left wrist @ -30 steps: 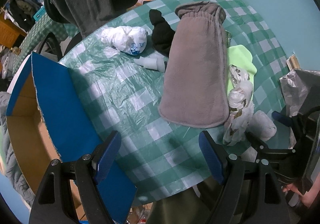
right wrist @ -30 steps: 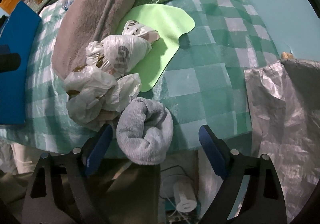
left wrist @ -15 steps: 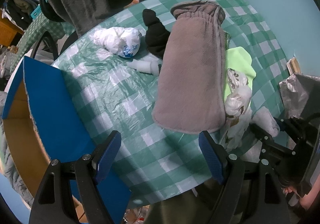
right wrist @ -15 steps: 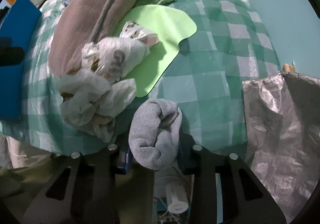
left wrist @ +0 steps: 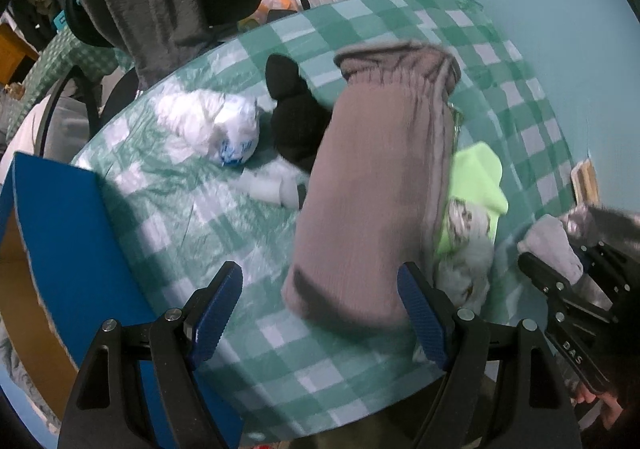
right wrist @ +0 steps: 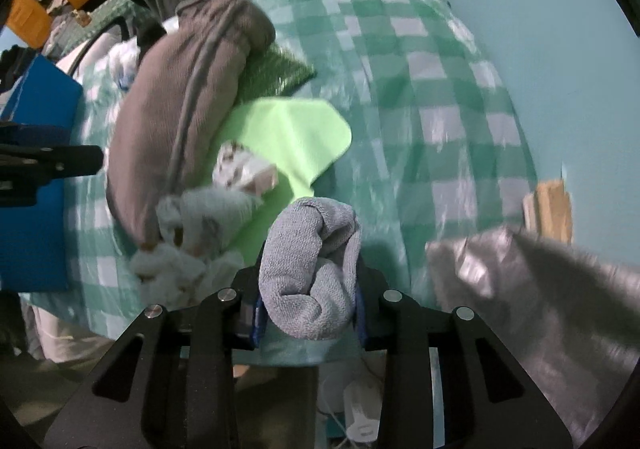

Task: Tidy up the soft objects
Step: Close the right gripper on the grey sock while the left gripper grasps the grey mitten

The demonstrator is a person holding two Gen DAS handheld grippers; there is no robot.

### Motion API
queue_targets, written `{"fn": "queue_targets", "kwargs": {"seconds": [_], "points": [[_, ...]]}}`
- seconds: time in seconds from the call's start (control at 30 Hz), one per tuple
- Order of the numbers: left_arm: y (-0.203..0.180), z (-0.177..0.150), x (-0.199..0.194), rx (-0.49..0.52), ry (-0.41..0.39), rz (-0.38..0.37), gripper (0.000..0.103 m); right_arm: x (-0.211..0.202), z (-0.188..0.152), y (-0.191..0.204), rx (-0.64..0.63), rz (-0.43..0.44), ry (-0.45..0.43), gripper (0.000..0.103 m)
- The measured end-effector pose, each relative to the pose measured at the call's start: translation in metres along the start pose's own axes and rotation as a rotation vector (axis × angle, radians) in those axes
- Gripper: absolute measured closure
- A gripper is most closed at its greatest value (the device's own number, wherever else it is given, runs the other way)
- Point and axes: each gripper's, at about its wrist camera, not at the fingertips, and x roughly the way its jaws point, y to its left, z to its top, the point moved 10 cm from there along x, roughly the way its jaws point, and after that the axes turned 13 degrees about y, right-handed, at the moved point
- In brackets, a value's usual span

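Glossy green-checked tablecloth [right wrist: 440, 97], right tool [right wrist: 310, 313] pinching rolled grey terry sock [right wrist: 312, 269], left tool [left wrist: 320, 313] wide open, empty

Grey sock [right wrist: 310, 269], green-checked tablecloth [right wrist: 440, 89], lime cloth [right wrist: 296, 133]

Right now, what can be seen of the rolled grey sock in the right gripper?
The rolled grey sock is a light grey knitted bundle, folded over itself with a tucked crease down its middle. The right gripper is shut on its lower part, blue pads pressing both sides, so it stands upright above the checked tablecloth, apparently lifted clear of it.
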Motion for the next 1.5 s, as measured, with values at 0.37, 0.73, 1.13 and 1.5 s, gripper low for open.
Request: {"fn": "queue_targets", "kwargs": {"seconds": [0.37, 0.73, 1.13, 1.5], "points": [[-0.008, 0.034, 0.018, 0.022, 0.017, -0.059, 0.022, -0.009, 0.026, -0.001, -0.037, 0.012, -0.022, 0.071], [-0.018, 0.043, 0.036, 0.020, 0.068, -0.101, 0.022, -0.011, 0.050, 0.005, -0.060, 0.018, -0.030, 0.071], [-0.015, 0.045, 0.044, -0.020, 0.068, -0.190, 0.049, -0.008, 0.055, 0.009, -0.072, 0.017, -0.022, 0.071], [-0.024, 0.035, 0.026, 0.009, 0.026, -0.161, 0.073, -0.009, 0.058, 0.013, -0.087, 0.009, -0.025, 0.071]]}}
